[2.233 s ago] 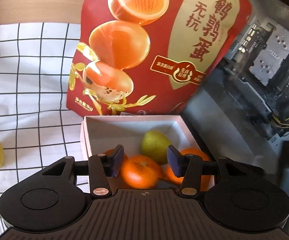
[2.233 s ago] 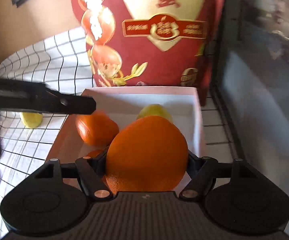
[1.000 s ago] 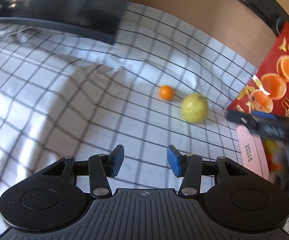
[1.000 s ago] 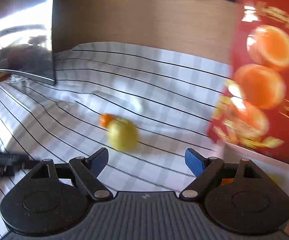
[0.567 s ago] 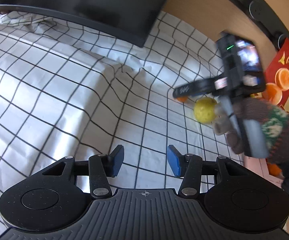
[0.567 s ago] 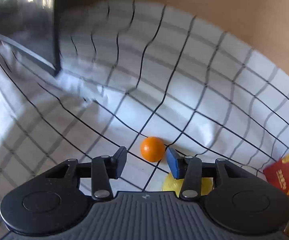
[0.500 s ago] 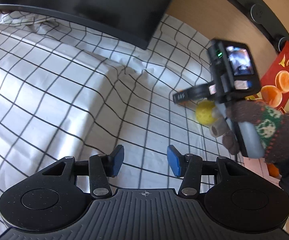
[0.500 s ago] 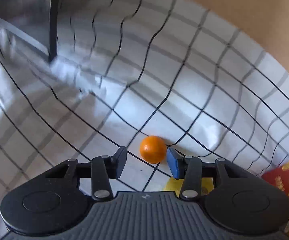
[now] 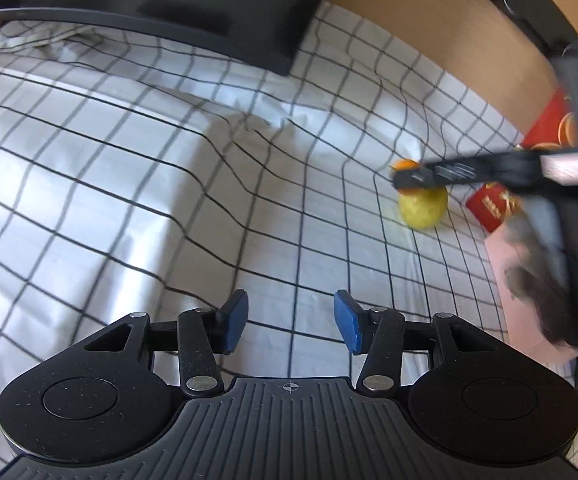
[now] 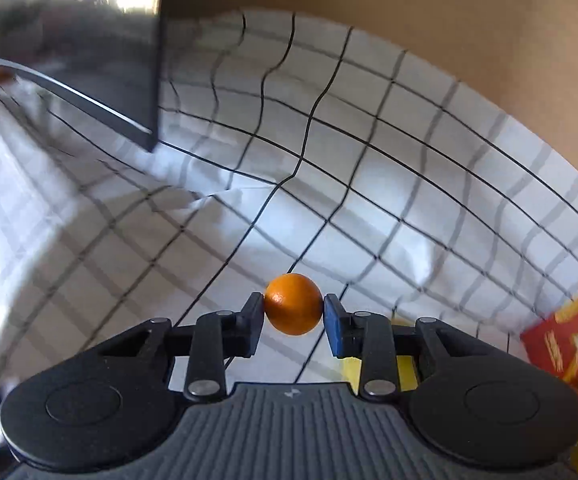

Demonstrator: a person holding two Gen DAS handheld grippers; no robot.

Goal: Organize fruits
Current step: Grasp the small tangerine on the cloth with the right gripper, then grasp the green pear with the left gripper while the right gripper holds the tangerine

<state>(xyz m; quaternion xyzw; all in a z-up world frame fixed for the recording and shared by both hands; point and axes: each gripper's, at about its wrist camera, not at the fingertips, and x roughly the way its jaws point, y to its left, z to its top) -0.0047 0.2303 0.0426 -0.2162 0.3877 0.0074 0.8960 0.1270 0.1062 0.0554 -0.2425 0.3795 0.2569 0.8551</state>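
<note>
My right gripper [image 10: 293,314] is shut on a small orange [image 10: 293,304], both blue pads touching its sides, just above the checked cloth. In the left wrist view the same gripper [image 9: 409,178] reaches in from the right, with the small orange [image 9: 405,165] at its tip. A yellow-green pear [image 9: 423,209] lies on the cloth right beside it; a yellow patch of it [image 10: 403,364] shows under my right gripper. My left gripper [image 9: 291,322] is open and empty, hovering over the cloth well short of the fruit. The pink box [image 9: 517,280] shows at the right edge.
A white cloth with a black grid [image 9: 129,184] covers the table, with wrinkles near the back. A dark monitor [image 9: 193,4] stands at the back left. A red food bag [image 9: 493,210] stands at the right by a wooden wall [image 10: 429,24].
My right gripper left the box area, let go of the large orange, moved to the small orange on the cloth and closed on it. My left gripper stayed open over the cloth.
</note>
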